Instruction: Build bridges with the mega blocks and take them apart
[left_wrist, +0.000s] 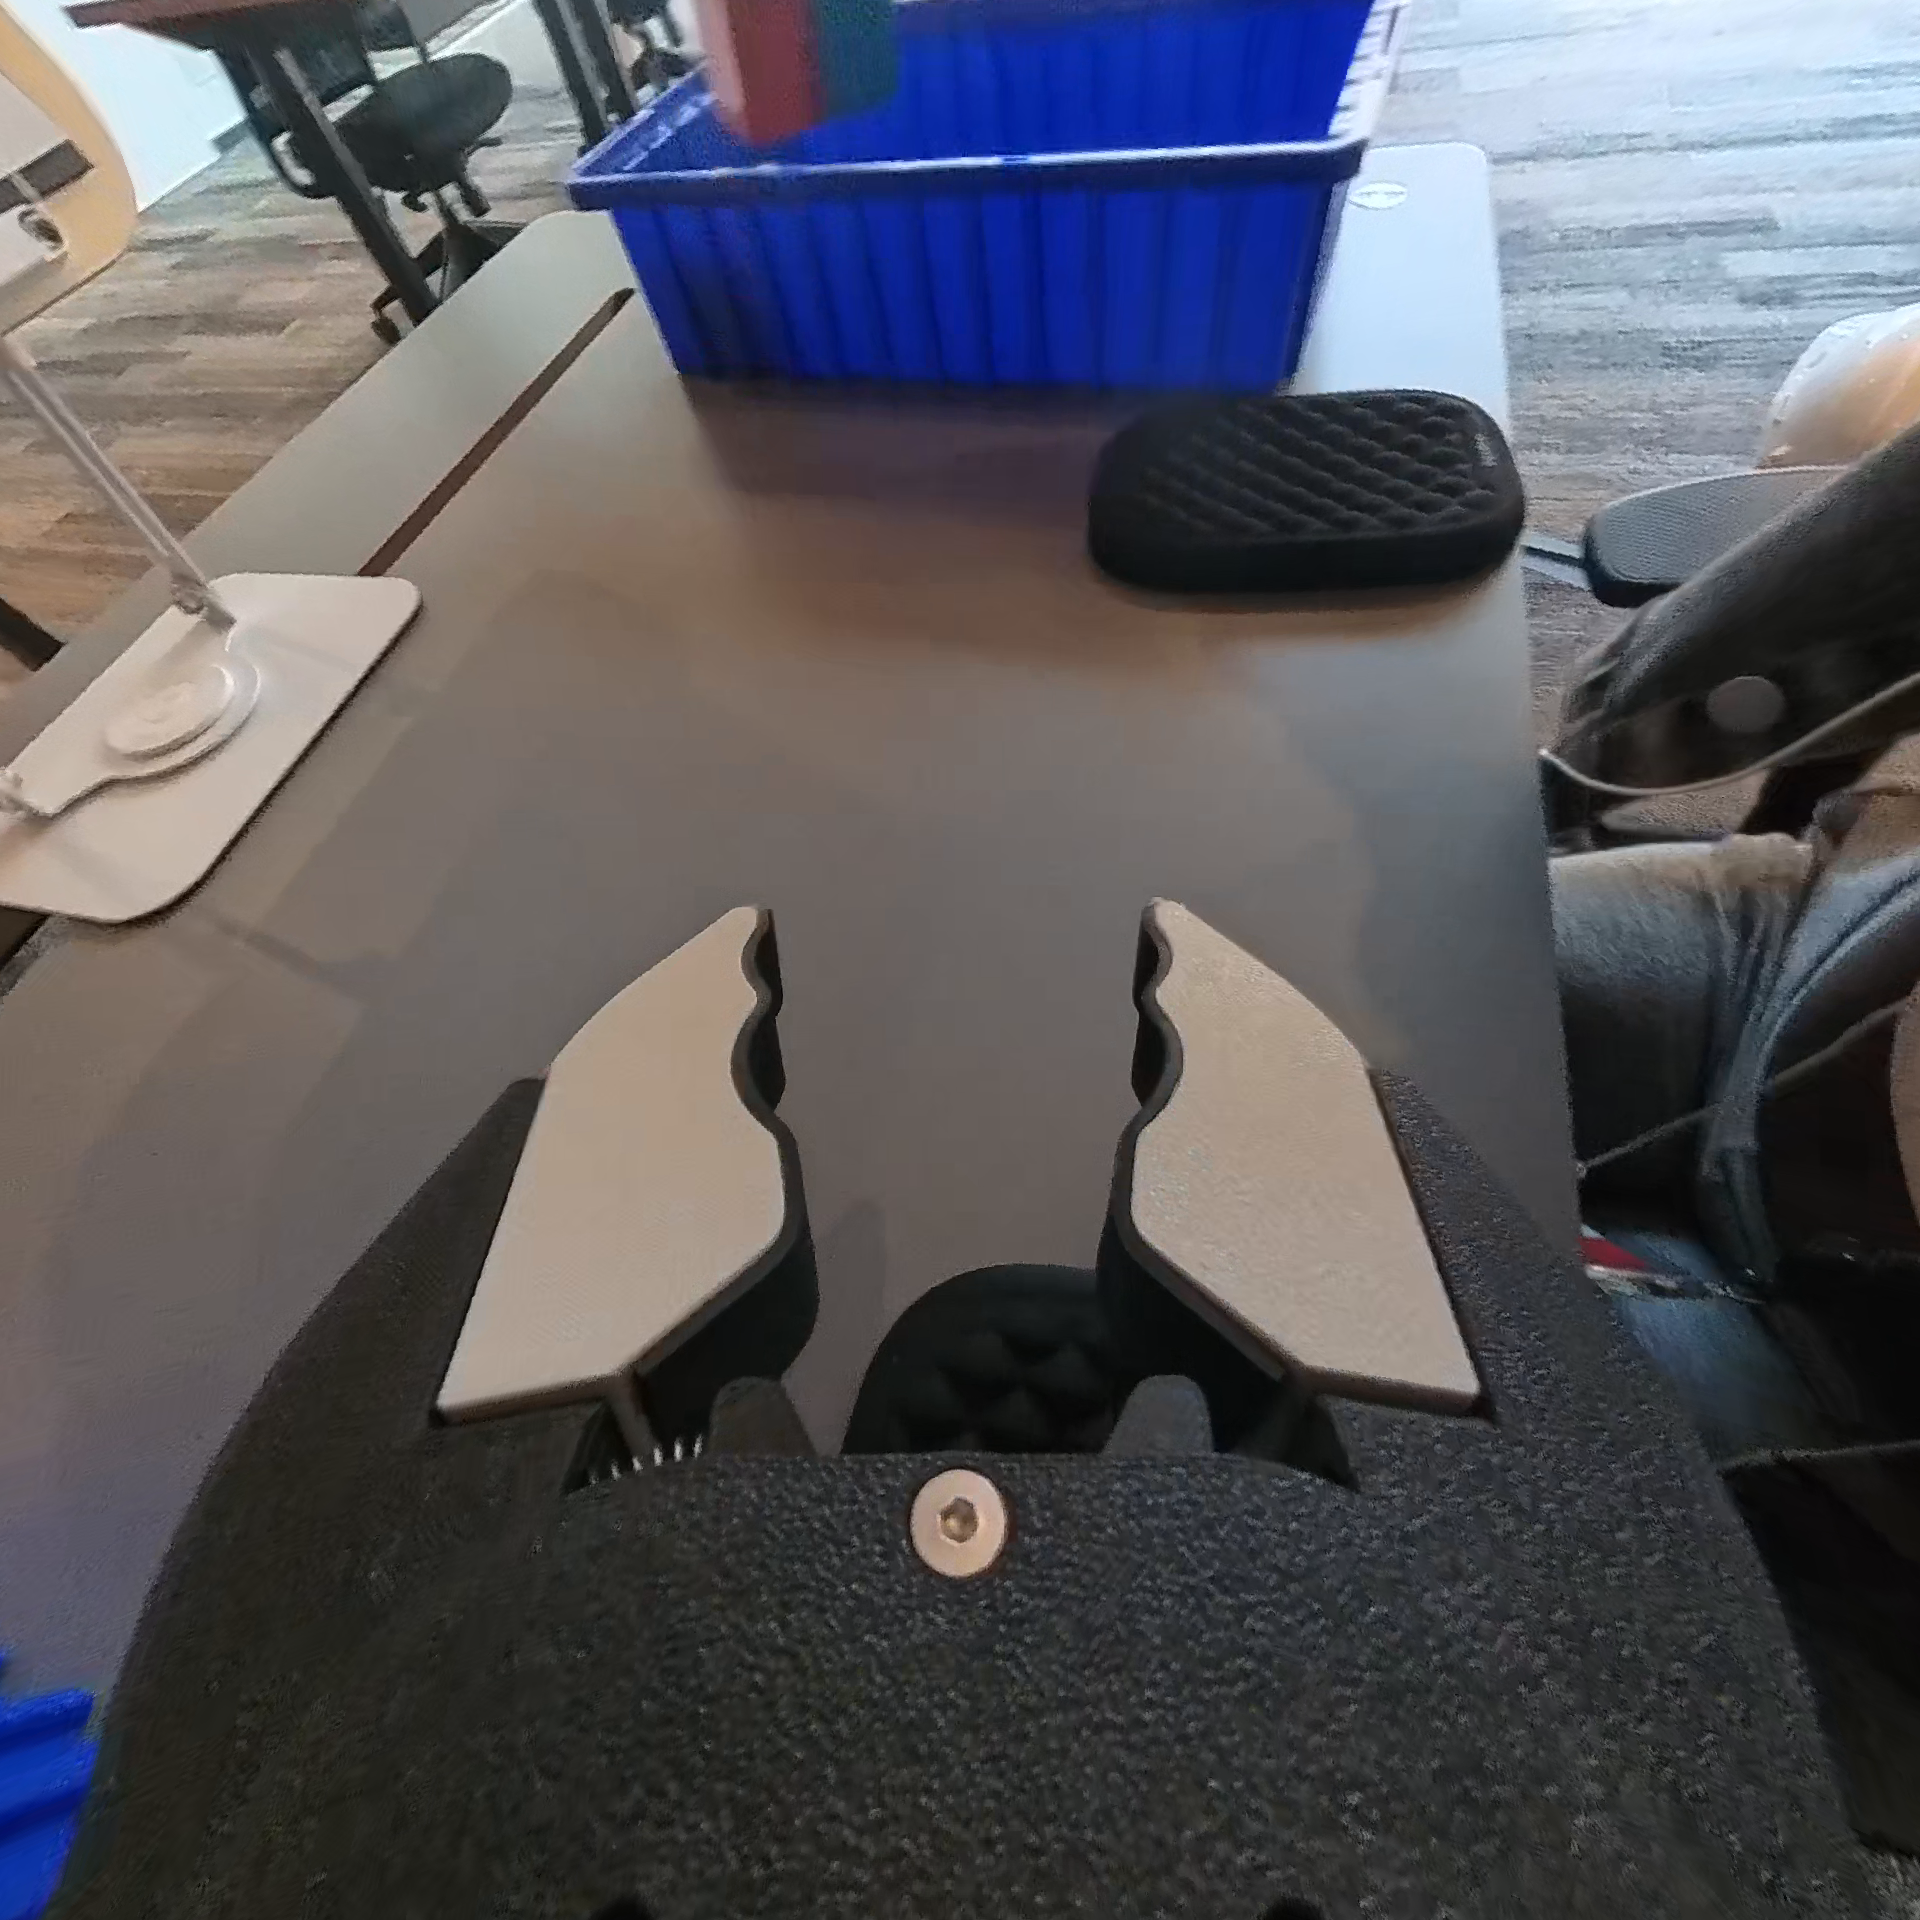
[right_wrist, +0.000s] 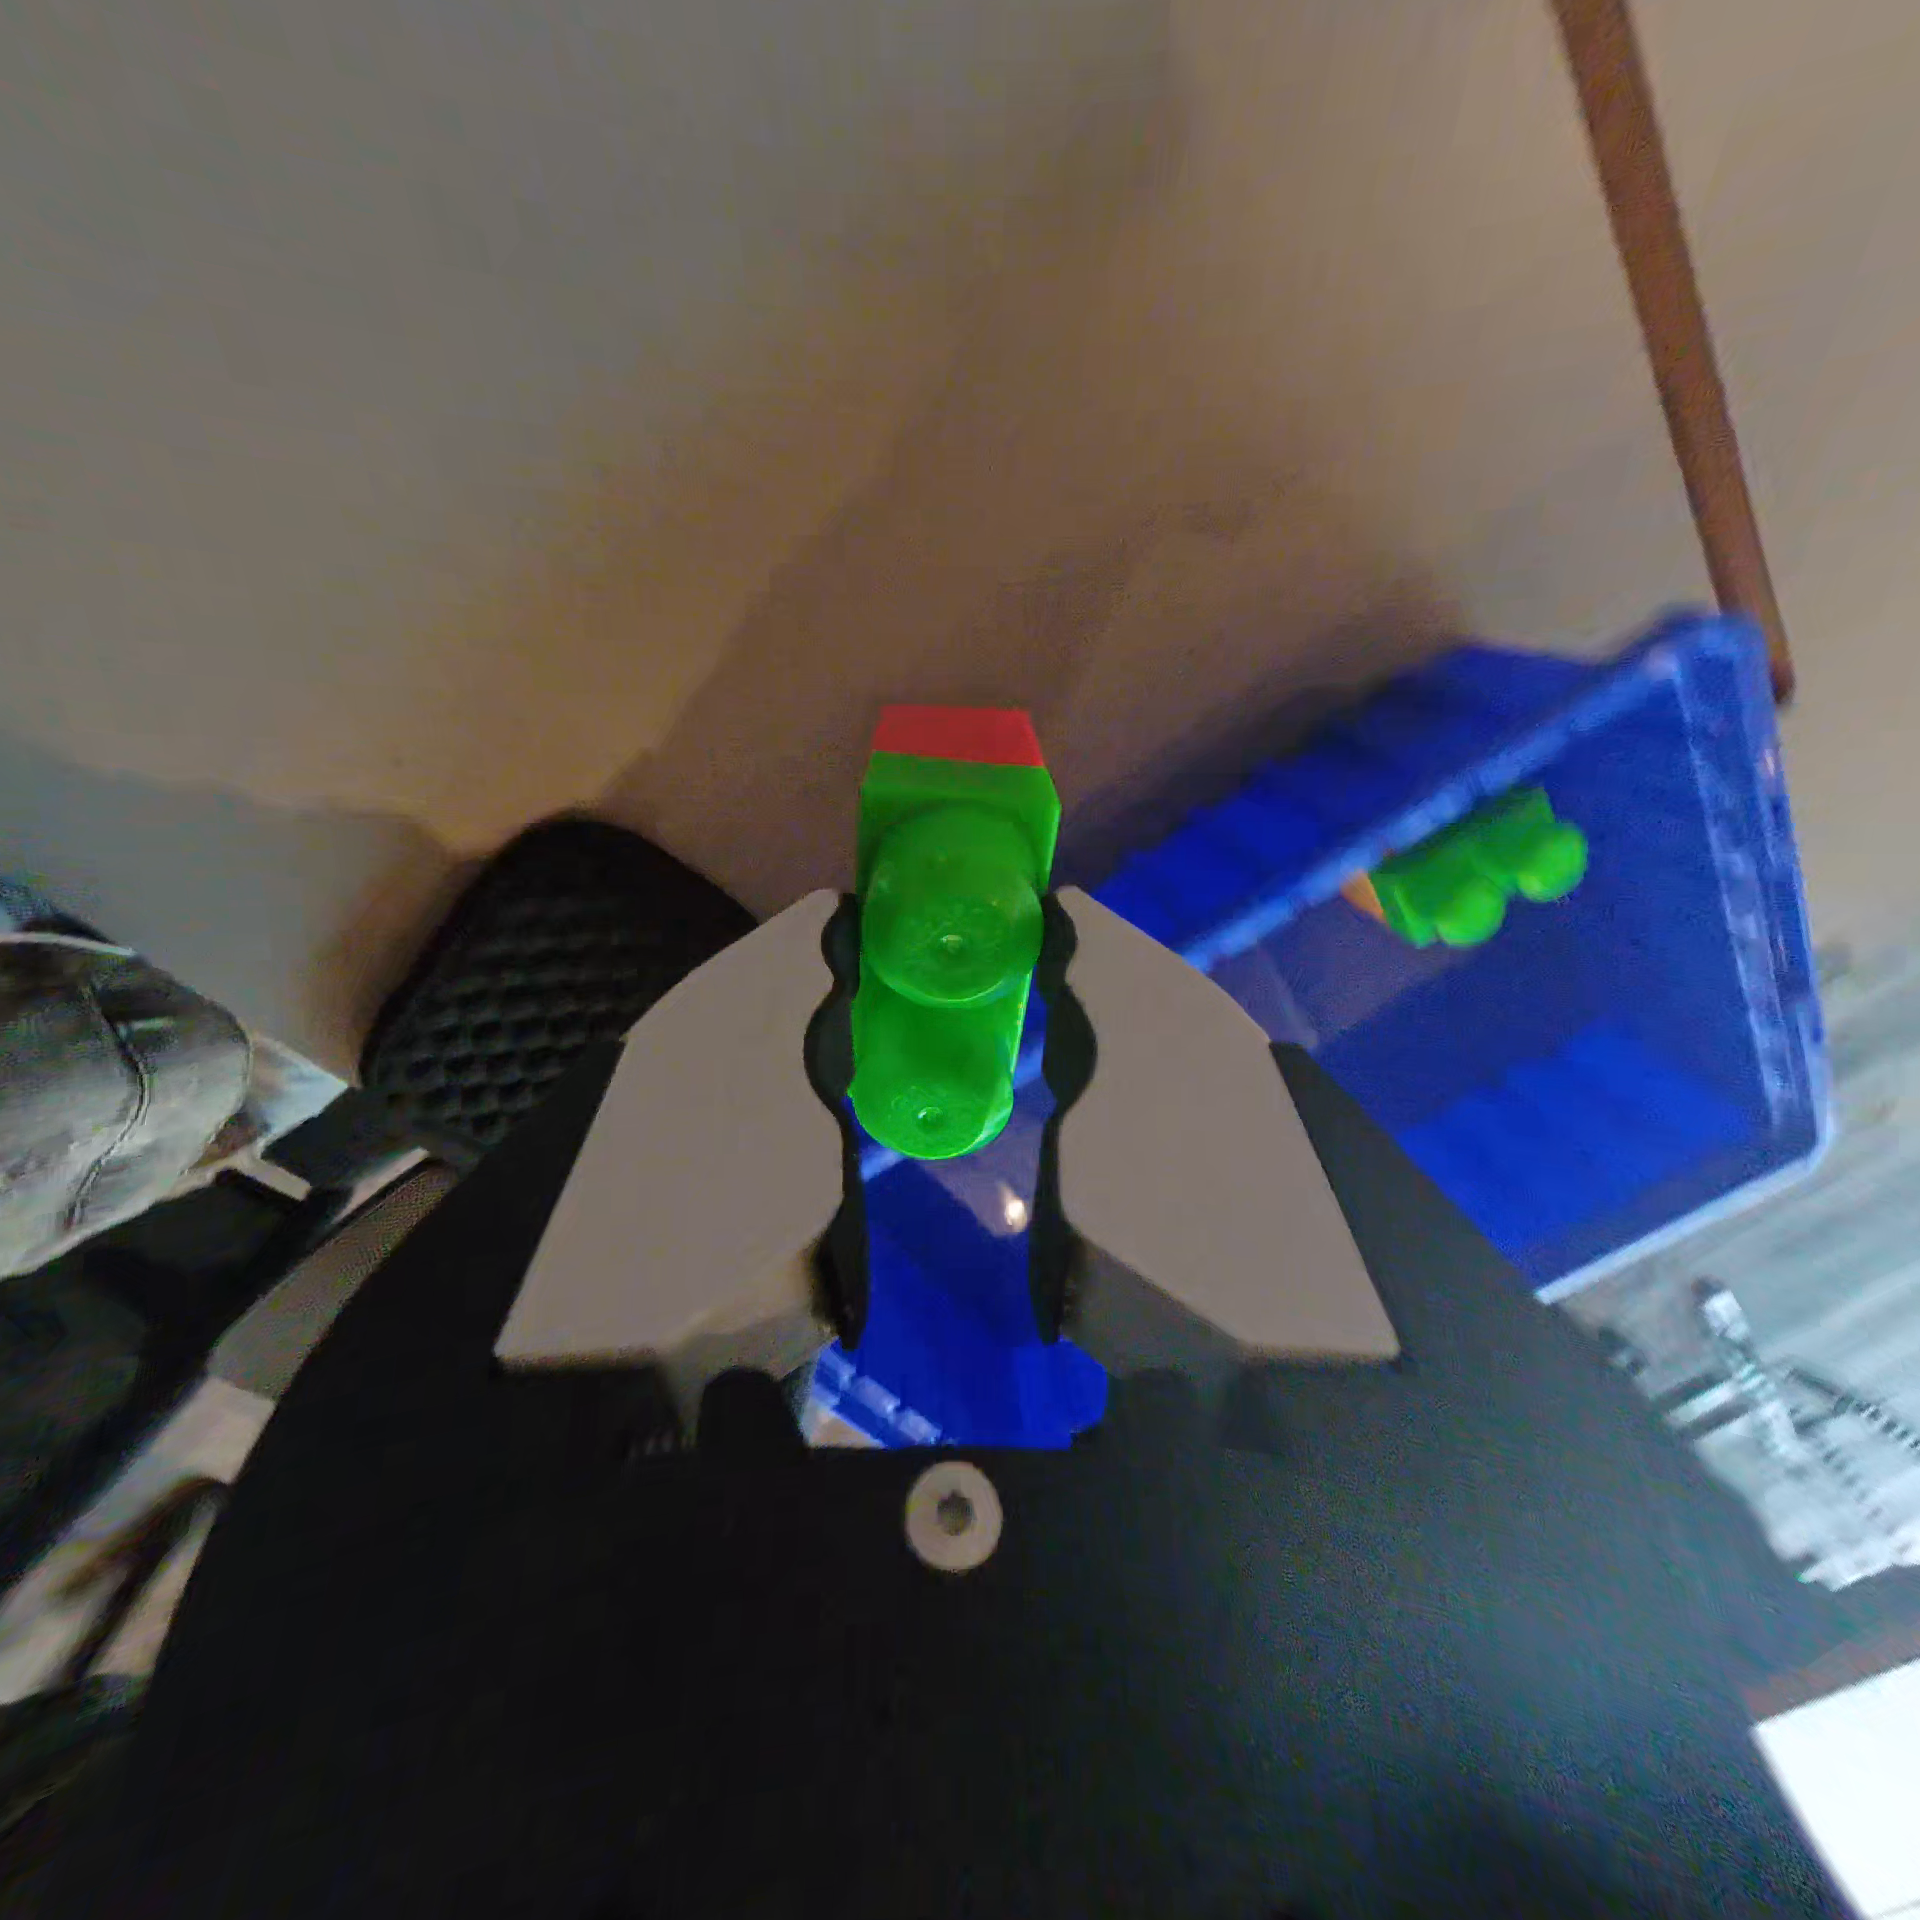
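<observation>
Right gripper (right_wrist: 948, 940) clamped on one green block (right_wrist: 940, 977), one red block (right_wrist: 956, 736) beneath; left gripper (left_wrist: 956, 961) wide apart, empty.

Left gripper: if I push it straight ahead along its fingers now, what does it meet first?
Nothing close. The left gripper is open and empty over bare table. Straight ahead, the first obstacle looks like the near wall of the blue bin. The black pad lies just right of that line, though depth is uncertain.
</observation>
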